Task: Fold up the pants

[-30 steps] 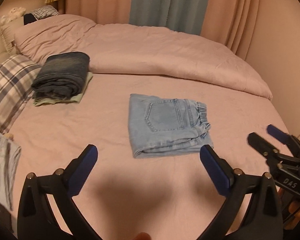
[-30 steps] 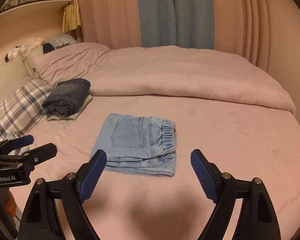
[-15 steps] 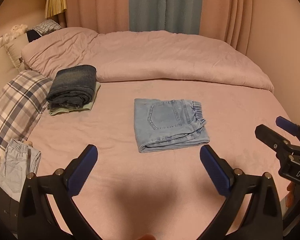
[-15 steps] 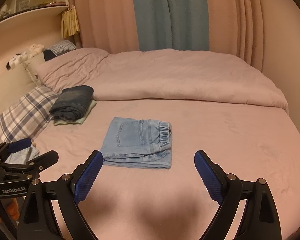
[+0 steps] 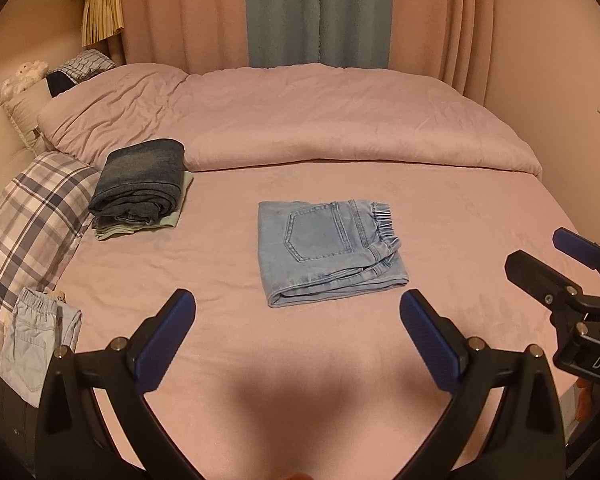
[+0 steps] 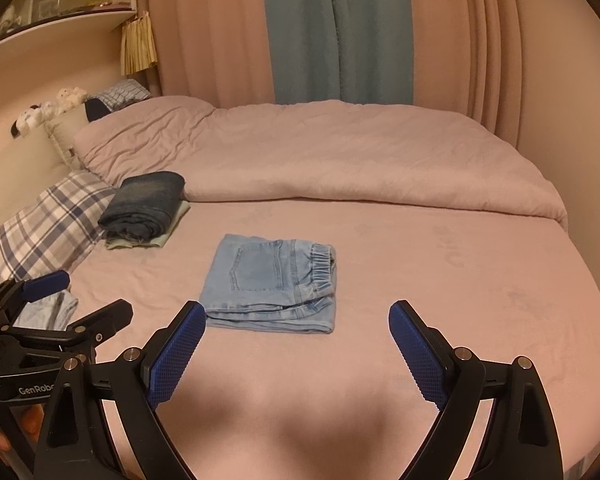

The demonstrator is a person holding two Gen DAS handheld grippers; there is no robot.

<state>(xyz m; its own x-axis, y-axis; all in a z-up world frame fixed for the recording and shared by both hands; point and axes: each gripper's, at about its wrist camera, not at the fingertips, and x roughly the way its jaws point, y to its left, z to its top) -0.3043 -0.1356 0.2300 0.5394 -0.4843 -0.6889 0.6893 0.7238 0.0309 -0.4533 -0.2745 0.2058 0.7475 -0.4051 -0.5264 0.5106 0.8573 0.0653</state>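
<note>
Light blue denim pants (image 5: 328,248) (image 6: 274,280) lie folded into a compact rectangle in the middle of the pink bed, back pocket up, elastic waistband to the right. My left gripper (image 5: 296,336) hovers open over the near part of the bed, well short of the pants, nothing between its blue pads. My right gripper (image 6: 296,344) is open too, just in front of the folded pants and apart from them. Each gripper shows at the edge of the other's view: the right gripper (image 5: 556,256), the left gripper (image 6: 84,300).
A folded dark denim stack (image 5: 140,184) on a pale green garment sits at the left by a plaid pillow (image 5: 28,216). Another pale denim garment (image 5: 32,344) hangs at the bed's left edge. A bunched pink duvet (image 5: 300,120) fills the far half; curtains behind.
Both grippers have drawn back and up from the folded pants, which now look smaller and farther. The pants have not moved. Both grippers stayed open.
</note>
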